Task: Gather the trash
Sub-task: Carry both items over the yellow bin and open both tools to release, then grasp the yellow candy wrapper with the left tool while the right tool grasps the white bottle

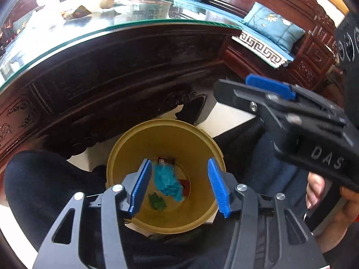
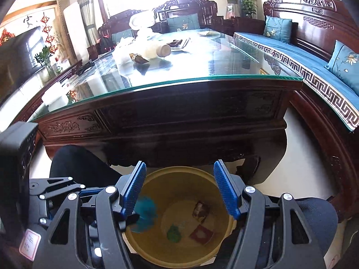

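Crumpled teal wad [image 1: 167,182] (frayed, fluffy) lies in tan bin [image 1: 134,143].

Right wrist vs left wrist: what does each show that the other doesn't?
Only the right wrist view: a television and a potted plant at the room's far sides, plus the right gripper's own open blue pads.

Only the left wrist view: the right gripper from the side, and the left gripper open directly over the bin.

Both: the tan trash bin holding a crumpled teal scrap, a green scrap and red wrappers, and the glass-topped table.
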Tool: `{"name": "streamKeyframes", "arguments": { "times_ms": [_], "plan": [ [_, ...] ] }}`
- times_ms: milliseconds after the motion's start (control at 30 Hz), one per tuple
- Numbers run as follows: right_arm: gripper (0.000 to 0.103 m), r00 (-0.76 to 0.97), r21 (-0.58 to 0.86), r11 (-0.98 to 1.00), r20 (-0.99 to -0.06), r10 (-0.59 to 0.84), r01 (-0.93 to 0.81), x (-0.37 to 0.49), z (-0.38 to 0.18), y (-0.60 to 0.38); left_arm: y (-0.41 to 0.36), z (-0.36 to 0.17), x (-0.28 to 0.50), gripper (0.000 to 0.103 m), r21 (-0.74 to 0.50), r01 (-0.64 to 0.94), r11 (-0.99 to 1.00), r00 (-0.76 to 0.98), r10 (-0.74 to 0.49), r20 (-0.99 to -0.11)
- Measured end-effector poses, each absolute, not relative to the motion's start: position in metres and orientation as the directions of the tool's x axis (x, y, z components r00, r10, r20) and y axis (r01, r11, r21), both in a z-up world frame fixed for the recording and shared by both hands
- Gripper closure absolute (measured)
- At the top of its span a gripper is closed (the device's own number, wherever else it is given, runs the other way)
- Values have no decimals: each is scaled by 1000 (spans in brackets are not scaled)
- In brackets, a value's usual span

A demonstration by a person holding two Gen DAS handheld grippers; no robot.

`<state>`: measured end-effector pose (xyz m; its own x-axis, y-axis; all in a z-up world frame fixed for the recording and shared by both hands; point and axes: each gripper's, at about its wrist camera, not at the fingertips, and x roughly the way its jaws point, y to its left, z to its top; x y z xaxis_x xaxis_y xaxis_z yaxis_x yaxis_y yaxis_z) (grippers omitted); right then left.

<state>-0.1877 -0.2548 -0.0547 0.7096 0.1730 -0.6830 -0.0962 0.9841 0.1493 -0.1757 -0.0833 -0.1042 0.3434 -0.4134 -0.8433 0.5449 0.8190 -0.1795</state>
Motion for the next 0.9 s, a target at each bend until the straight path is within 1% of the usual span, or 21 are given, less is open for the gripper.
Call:
{"name": "streamKeyframes", "arguments": {
  "times_ms": [267,467,600,900],
  "plan": [
    [41,708,154,980,-678,195,-122,-181,-51,-249,-80,-97,-169,50,-177,528,831,373,-414,-830],
    [41,720,161,973,-655,230,-164,-158,-37,-237,-65,-69,-144,48,-94,454,886,515,-348,-783],
    [42,739,164,967,-624,255,-195,-136,-19,-228,-54,-47,-120,48,-78,412,908,578,-326,-748],
    [42,768,161,964,-582,267,-213,-77,18,-216,-41,-13,-52,47,-109,342,933,630,-314,-710]
  ]
}}
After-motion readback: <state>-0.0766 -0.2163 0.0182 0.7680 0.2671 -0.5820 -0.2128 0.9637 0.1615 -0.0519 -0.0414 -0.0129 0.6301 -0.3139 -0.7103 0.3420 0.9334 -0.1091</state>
